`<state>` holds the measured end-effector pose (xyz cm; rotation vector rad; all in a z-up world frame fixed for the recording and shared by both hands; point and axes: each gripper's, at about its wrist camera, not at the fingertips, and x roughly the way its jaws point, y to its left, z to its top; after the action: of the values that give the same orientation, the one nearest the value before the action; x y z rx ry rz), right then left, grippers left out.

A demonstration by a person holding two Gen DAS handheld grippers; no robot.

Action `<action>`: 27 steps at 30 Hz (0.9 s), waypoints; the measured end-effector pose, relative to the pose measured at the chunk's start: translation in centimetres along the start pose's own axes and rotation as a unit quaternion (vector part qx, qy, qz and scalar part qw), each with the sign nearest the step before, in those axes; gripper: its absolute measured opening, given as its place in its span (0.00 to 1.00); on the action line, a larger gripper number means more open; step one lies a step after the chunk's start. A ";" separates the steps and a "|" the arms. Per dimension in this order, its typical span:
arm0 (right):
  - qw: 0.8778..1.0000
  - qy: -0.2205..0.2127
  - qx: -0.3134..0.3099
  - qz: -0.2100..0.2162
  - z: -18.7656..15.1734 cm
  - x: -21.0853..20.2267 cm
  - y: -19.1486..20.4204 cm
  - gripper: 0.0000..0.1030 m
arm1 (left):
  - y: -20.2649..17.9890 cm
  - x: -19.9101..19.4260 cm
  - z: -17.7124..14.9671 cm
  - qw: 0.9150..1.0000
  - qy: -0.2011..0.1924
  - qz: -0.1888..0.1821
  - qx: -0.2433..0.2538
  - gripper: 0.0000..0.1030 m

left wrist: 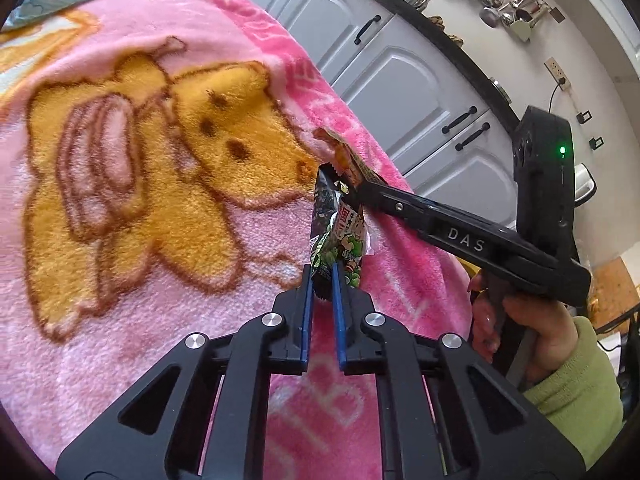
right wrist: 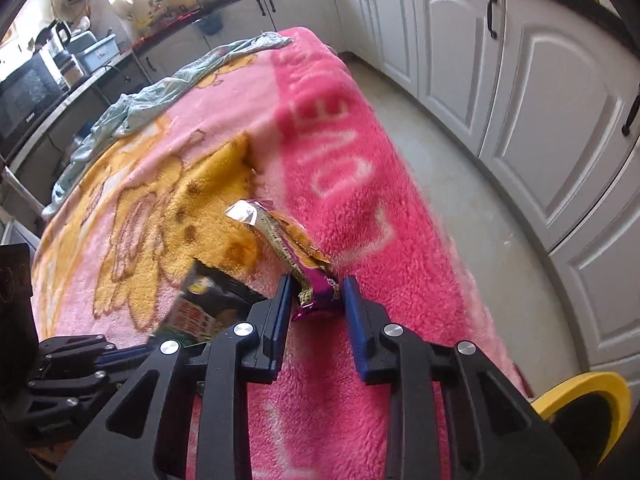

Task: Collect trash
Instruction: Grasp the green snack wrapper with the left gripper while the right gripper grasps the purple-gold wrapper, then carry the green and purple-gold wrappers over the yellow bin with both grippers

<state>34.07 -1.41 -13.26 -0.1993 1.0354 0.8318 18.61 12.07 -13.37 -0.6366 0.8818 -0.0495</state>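
A dark green and black snack wrapper (left wrist: 340, 240) stands up from the pink blanket (left wrist: 140, 340), with my left gripper (left wrist: 322, 276) shut on its lower end. Just beyond it lies a purple and yellow wrapper (right wrist: 316, 300), seen orange-brown (left wrist: 340, 156) in the left wrist view. My right gripper (right wrist: 318, 300) straddles that wrapper's near end; its blue pads (right wrist: 354, 304) stand close on either side, with thin gaps showing. In the left wrist view the right gripper (left wrist: 360, 192) reaches in from the right. The dark wrapper (right wrist: 208, 300) and left gripper (right wrist: 132, 354) show at the right wrist view's lower left.
A crumpled teal cloth (right wrist: 140, 104) lies at the blanket's far end. White cabinets (right wrist: 540, 100) and bare floor (right wrist: 460, 200) run along the right. A yellow-rimmed object (right wrist: 580, 396) sits low right. A hand in a green sleeve (left wrist: 532, 332) holds the right gripper.
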 end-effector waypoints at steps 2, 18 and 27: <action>1.000 -0.005 0.004 -0.006 -0.6 -0.4 -0.1 0.23 | 0.0 -0.4 0.0 1.000 -0.005 0.006 0.004 0.04; 0.996 -0.071 0.057 0.011 -8.0 -10.0 -1.5 0.22 | -4.3 -3.6 -1.0 0.996 -0.042 0.017 0.073 0.02; 0.985 -0.137 0.104 -0.006 -11.5 -17.9 -4.2 0.21 | -9.4 -4.6 -1.9 0.991 -0.053 -0.008 0.124 0.02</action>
<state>24.83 -19.45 -5.55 0.0856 0.8526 0.7112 16.25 4.86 -5.94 -0.4101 0.7533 -0.1372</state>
